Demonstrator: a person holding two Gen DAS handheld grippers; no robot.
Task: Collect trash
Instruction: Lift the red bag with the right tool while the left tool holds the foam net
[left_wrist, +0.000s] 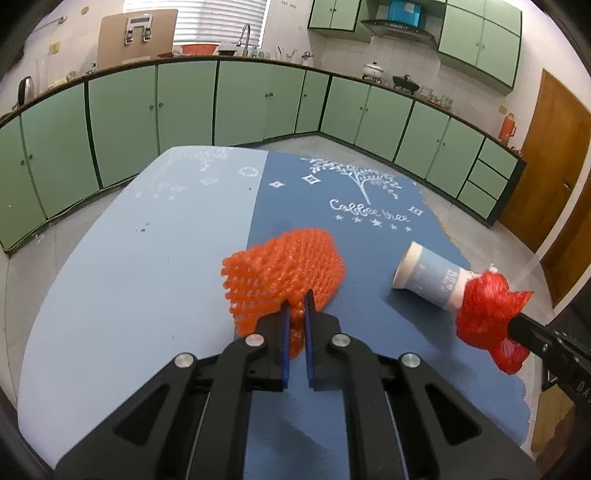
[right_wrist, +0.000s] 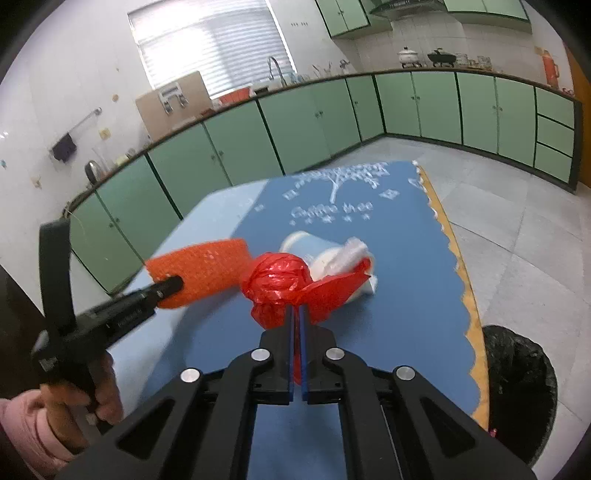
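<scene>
Between the blue pads of the left tool (left_wrist: 296, 306) sits a corner of the orange foam fruit net (left_wrist: 280, 269), the jaws drawn narrow and clamped on it; most of the net spreads away from the tool, beyond its tips. Just beside the net lies a pale blue paper cup (left_wrist: 428, 275) on its side, open mouth turned toward the net, with crumpled white wrapping stuffed against its far end; the right tool (right_wrist: 297, 308) is pinched tight on a knotted red plastic bag (right_wrist: 279, 282), which hangs in front of that cup and hides part of it in the right wrist view. From that same view the net hangs blurred beside the bag, raised off the cloth, with the person's hand (right_wrist: 79, 400) and a pink sleeve gripping the left tool's handle. Both pieces hang over a table (left_wrist: 129, 277) covered with a two-tone blue cloth printed with a white tree and lettering beyond the cup; beside the table edge nearest the cup stands a bin lined with a black bag (right_wrist: 517, 391) on the grey tiled floor; green cabinets (left_wrist: 184, 103) line the walls behind the table, under a blinded window.
</scene>
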